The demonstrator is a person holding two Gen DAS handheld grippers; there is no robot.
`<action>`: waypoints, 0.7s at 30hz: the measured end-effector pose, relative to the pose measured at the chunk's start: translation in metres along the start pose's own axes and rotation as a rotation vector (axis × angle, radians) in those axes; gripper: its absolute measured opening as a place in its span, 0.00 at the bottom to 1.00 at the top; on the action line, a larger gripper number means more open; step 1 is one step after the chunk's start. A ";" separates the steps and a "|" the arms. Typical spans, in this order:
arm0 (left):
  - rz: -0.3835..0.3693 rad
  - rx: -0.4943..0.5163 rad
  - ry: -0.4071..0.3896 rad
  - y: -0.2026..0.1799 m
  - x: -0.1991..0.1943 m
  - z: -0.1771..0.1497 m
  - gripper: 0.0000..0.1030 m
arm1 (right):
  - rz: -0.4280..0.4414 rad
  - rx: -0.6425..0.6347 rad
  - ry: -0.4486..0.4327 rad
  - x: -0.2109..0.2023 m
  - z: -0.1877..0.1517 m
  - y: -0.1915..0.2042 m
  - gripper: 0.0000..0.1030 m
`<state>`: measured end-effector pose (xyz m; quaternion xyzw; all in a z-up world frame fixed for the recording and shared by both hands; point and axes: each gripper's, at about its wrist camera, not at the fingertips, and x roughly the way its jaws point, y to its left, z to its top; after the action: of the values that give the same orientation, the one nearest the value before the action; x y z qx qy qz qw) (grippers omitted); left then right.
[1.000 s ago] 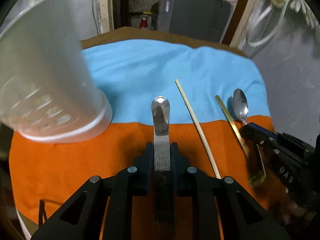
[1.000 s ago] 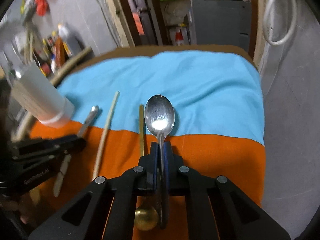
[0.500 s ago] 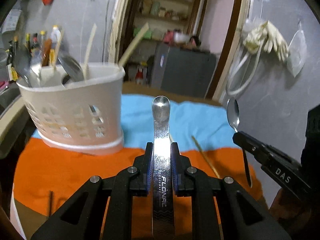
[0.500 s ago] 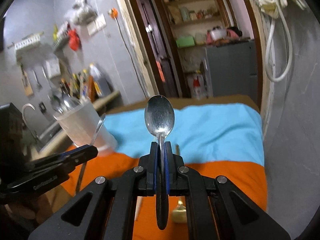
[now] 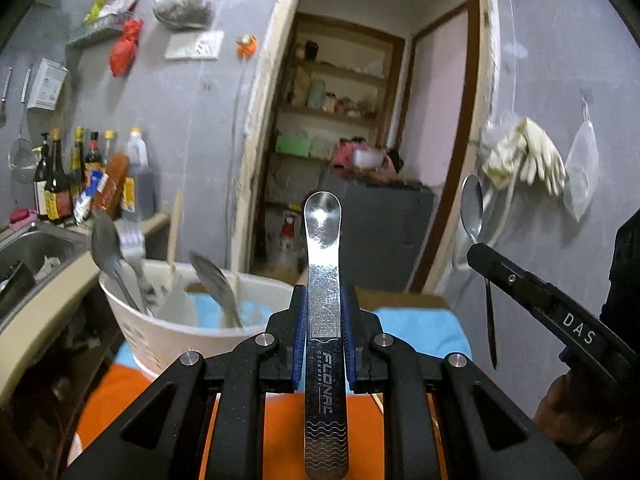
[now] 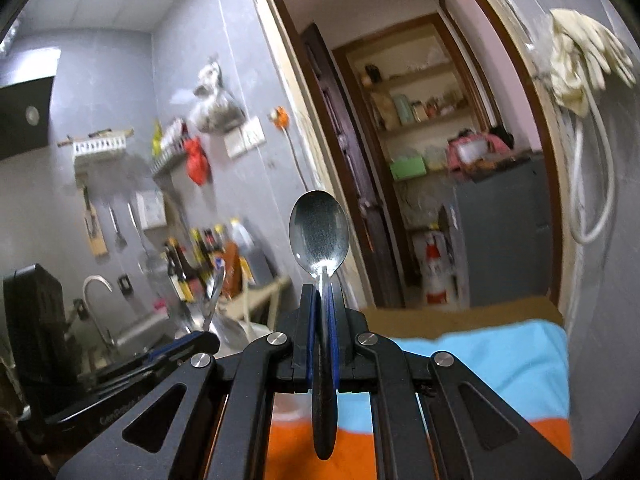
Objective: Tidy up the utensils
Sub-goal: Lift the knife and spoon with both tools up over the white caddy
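My left gripper (image 5: 323, 292) is shut on a flat steel utensil (image 5: 322, 240) stamped FLONAL, whose rounded end points forward in the air. Just ahead and to the lower left stands the white utensil holder (image 5: 180, 328) with several spoons and a fork in it. My right gripper (image 6: 322, 296) is shut on the neck of a steel spoon (image 6: 319, 236), bowl up. In the left wrist view the right gripper (image 5: 478, 252) shows at the right with that spoon (image 5: 472, 208). The left gripper (image 6: 200, 340) hides most of the holder in the right wrist view.
A blue and orange cloth (image 5: 420, 328) covers the table below. A sink (image 5: 28, 248) and sauce bottles (image 5: 80, 176) lie to the left. An open doorway with shelves (image 5: 340, 120) is ahead. Rubber gloves (image 5: 524, 156) hang on the right wall. A hand (image 5: 576, 412) holds the right gripper.
Both grippers have lifted off the cloth with their utensils and tilted up toward level. The holder now sits low left, and the chopstick and gold spoon have dropped out of view.
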<state>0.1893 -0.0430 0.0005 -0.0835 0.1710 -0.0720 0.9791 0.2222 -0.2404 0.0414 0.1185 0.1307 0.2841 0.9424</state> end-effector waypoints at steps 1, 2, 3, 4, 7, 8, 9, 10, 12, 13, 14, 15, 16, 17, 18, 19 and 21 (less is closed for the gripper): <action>0.002 -0.006 -0.014 0.007 -0.004 0.005 0.13 | 0.010 -0.004 -0.013 0.003 0.004 0.004 0.04; 0.004 -0.012 -0.024 0.014 -0.006 0.009 0.13 | 0.022 -0.006 -0.024 0.005 0.007 0.007 0.04; 0.007 -0.022 -0.037 0.021 -0.009 0.015 0.13 | 0.036 -0.006 -0.037 0.009 0.009 0.012 0.04; 0.009 -0.033 -0.051 0.031 -0.010 0.020 0.13 | 0.055 -0.005 -0.049 0.014 0.013 0.017 0.04; 0.020 -0.055 -0.105 0.062 -0.013 0.037 0.13 | 0.121 0.021 -0.087 0.029 0.018 0.027 0.04; 0.016 -0.071 -0.124 0.075 -0.016 0.041 0.13 | 0.144 0.034 -0.099 0.036 0.019 0.032 0.04; 0.011 -0.099 -0.144 0.089 -0.017 0.045 0.13 | 0.156 0.039 -0.109 0.039 0.020 0.035 0.04; 0.009 -0.129 -0.161 0.104 -0.016 0.049 0.13 | 0.167 0.044 -0.123 0.044 0.021 0.039 0.04; 0.013 -0.176 -0.182 0.129 -0.015 0.056 0.13 | 0.185 0.057 -0.142 0.054 0.022 0.045 0.04; 0.016 -0.197 -0.191 0.140 -0.013 0.059 0.13 | 0.192 0.068 -0.150 0.059 0.022 0.047 0.04; 0.015 -0.215 -0.198 0.149 -0.012 0.061 0.13 | 0.199 0.079 -0.156 0.065 0.022 0.050 0.04; 0.015 -0.234 -0.207 0.160 -0.009 0.064 0.13 | 0.201 0.088 -0.163 0.071 0.021 0.052 0.04; 0.013 -0.251 -0.212 0.169 -0.007 0.066 0.13 | 0.201 0.097 -0.171 0.076 0.020 0.053 0.04; 0.010 -0.263 -0.216 0.175 -0.006 0.067 0.13 | 0.204 0.108 -0.179 0.081 0.018 0.054 0.04; 0.008 -0.274 -0.219 0.181 -0.004 0.067 0.13 | 0.205 0.118 -0.184 0.085 0.017 0.054 0.04; 0.007 -0.283 -0.221 0.187 -0.001 0.066 0.13 | 0.204 0.129 -0.189 0.088 0.016 0.053 0.04; 0.003 -0.291 -0.225 0.191 0.000 0.064 0.13 | 0.196 0.141 -0.189 0.095 0.011 0.052 0.04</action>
<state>0.2325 0.1524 0.0237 -0.2315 0.0694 -0.0351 0.9697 0.2758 -0.1459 0.0501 0.2229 0.0489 0.3526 0.9075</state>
